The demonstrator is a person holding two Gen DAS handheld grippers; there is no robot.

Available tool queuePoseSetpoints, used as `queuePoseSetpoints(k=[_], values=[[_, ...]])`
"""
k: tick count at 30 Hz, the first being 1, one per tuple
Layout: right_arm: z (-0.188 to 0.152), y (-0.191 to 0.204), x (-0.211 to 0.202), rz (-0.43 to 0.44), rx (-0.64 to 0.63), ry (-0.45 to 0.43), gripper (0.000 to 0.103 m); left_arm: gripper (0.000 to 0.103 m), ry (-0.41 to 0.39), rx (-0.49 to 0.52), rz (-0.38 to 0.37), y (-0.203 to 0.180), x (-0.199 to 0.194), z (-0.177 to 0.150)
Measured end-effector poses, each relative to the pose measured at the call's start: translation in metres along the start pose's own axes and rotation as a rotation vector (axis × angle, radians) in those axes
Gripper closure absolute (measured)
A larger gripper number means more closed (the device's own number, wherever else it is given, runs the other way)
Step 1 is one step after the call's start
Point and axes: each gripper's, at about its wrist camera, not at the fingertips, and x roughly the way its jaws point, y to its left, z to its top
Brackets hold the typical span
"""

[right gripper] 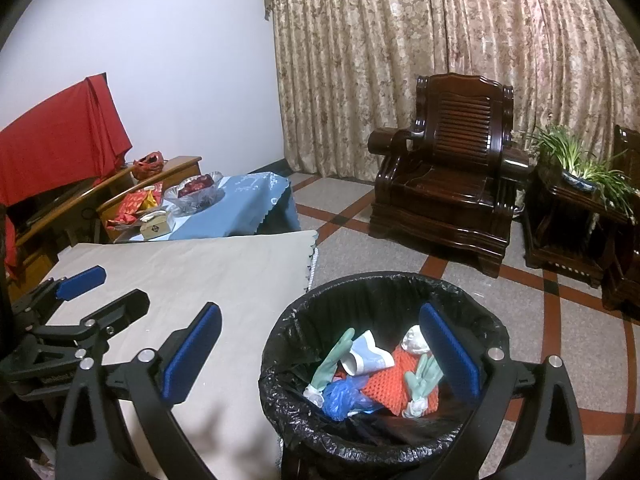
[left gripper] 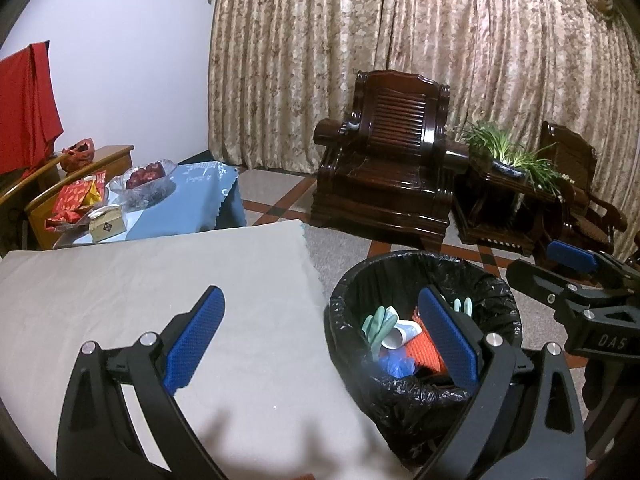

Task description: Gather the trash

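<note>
A bin with a black liner stands on the floor beside a table with a grey cloth. In the bin lie green gloves, a white paper cup, a blue bag, an orange mesh piece and a crumpled white wad. My left gripper is open and empty, straddling the table's edge and the bin. My right gripper is open and empty above the bin. Each gripper shows in the other's view, the right and the left.
A second table with a blue cloth holds a glass bowl, a small box and red packets. A dark wooden armchair, a side table with a plant, curtains and tiled floor lie beyond.
</note>
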Motion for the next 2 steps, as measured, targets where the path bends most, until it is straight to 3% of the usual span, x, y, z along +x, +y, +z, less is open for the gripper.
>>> queuePoseSetpoints(k=[2], values=[[-0.0019,0.0026,0.0000,0.000,0.001,0.002,0.006,0.008,0.000,0.000,0.000,-0.0030,0.0014,0.0015]])
